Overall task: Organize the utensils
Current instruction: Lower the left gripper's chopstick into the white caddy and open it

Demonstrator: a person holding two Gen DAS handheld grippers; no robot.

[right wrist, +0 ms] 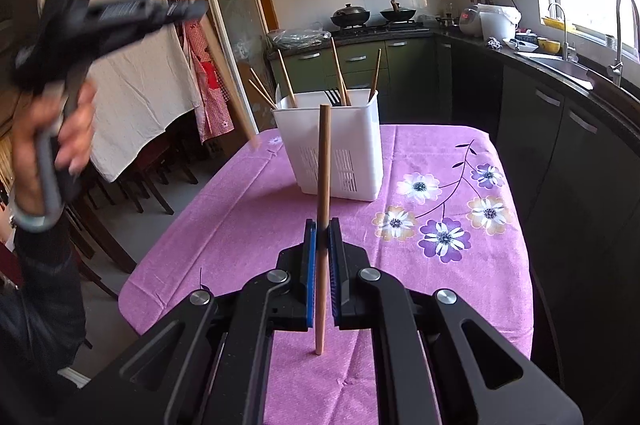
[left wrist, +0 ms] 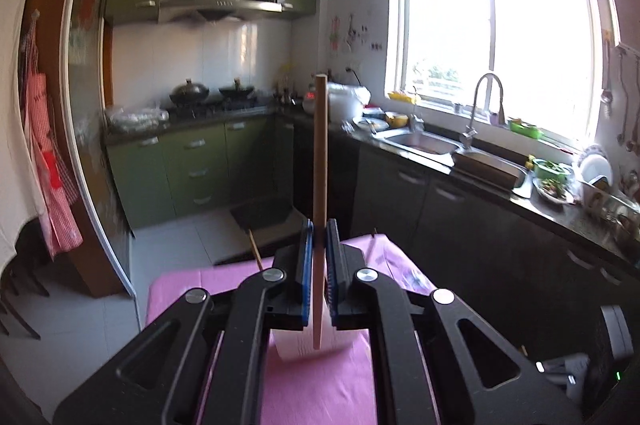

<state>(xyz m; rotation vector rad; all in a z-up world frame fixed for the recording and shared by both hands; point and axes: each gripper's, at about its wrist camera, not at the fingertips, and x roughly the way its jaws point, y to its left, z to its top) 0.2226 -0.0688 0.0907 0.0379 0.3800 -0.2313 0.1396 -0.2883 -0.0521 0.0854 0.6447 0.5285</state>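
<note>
while both grippers are up in the air, each pinches one wooden chopstick. the left gripper (left wrist: 320, 237) has its blue pads pressed onto a chopstick (left wrist: 320, 161) that stands upright, top end well above the pads, bottom end hanging below them over the white holder (left wrist: 298, 347) on the pink tablecloth (left wrist: 320, 385). in the right view the left gripper (right wrist: 192, 9) is raised high at the far left w/ the person's hand (right wrist: 60, 133) on its grip, stick (right wrist: 218, 53) slanting down toward the cloth.

the right gripper (right wrist: 323, 237) is clamped the same way on its own chopstick (right wrist: 323, 185), near vertical, held nearer its lower end, above the near part of the tablecloth (right wrist: 248, 209).

handling, as a guess: these sticks are light, stiff, thin and a bit slick, so they can pivot or slip btwn the pads. a hold near the middle should swing less than one by an end.

the holder (right wrist: 360, 141) is a white slotted plastic tub, far centre of the table. it already has several chopsticks leaning at diff angles plus what looks like a black fork (right wrist: 332, 97). can't tell if it has inner compartments.
</note>
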